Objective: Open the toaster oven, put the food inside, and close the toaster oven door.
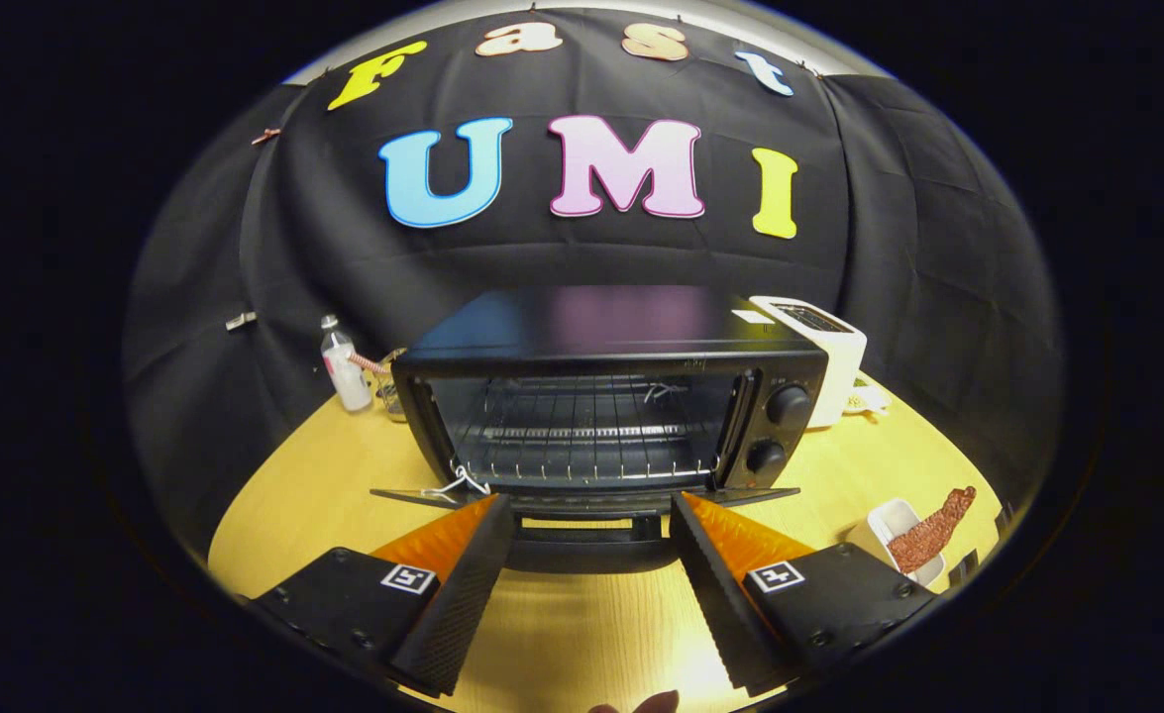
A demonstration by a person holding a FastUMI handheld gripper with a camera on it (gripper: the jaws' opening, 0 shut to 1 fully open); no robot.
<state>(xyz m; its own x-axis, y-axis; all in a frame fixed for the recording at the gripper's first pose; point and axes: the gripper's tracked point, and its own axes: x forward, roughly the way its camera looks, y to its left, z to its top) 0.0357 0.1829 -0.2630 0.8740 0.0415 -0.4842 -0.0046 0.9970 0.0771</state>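
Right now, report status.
Gripper open, empty, at the dropped door. Toaster oven open, rack bare. Food in white dish off right. Path clear.

You had a black toaster oven [601, 396] on a yellow wooden table [324, 495]. Its rack [582, 436] was shiny silver. The toaster [824, 352] beside it was white. Reddish-brown food [928, 535] lay in a white dish [889, 520].
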